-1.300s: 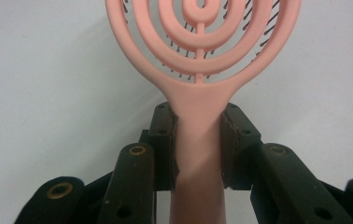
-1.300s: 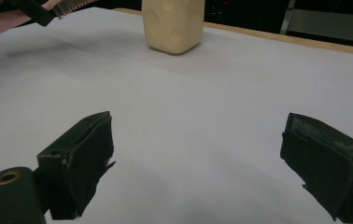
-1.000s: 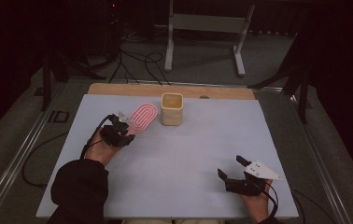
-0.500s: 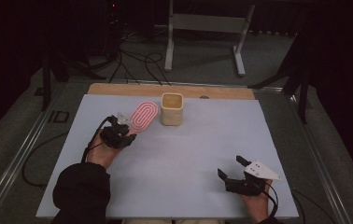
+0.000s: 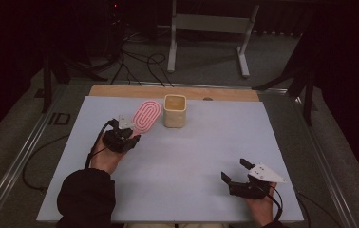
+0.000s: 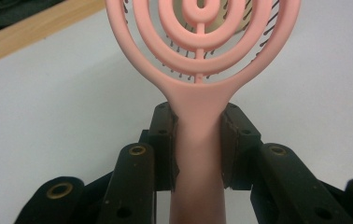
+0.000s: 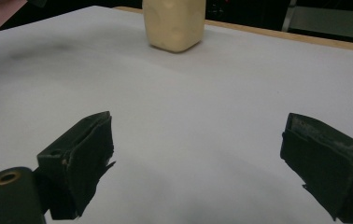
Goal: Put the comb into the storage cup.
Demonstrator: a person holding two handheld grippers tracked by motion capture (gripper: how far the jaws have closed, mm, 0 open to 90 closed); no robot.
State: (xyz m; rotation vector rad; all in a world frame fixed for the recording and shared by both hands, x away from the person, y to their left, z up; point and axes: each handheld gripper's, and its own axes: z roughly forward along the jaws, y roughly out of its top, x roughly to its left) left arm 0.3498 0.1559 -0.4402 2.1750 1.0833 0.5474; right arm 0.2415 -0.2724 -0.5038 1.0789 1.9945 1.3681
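My left gripper (image 5: 126, 133) is shut on the handle of a pink hairbrush (image 5: 146, 116) whose looped head tilts up toward a cream cup (image 5: 174, 110). In the left gripper view both pads clamp the pink hairbrush (image 6: 198, 135) at its handle, with my left gripper (image 6: 198, 140) below the head and the cream cup (image 6: 221, 14) behind the loops. My right gripper (image 5: 234, 173) rests open near the table's front right, nothing between its jaws. The right gripper view has my right gripper (image 7: 202, 154) wide apart over bare white board, the cream cup (image 7: 174, 23) far ahead.
The white board (image 5: 192, 156) lies on a table with a wooden strip (image 5: 120, 90) along its far edge. A metal stand (image 5: 206, 28) and cables lie on the floor beyond. Table rails run down both sides.
The hairbrush's head has shifted slightly in my left gripper; the right hand has not moved.
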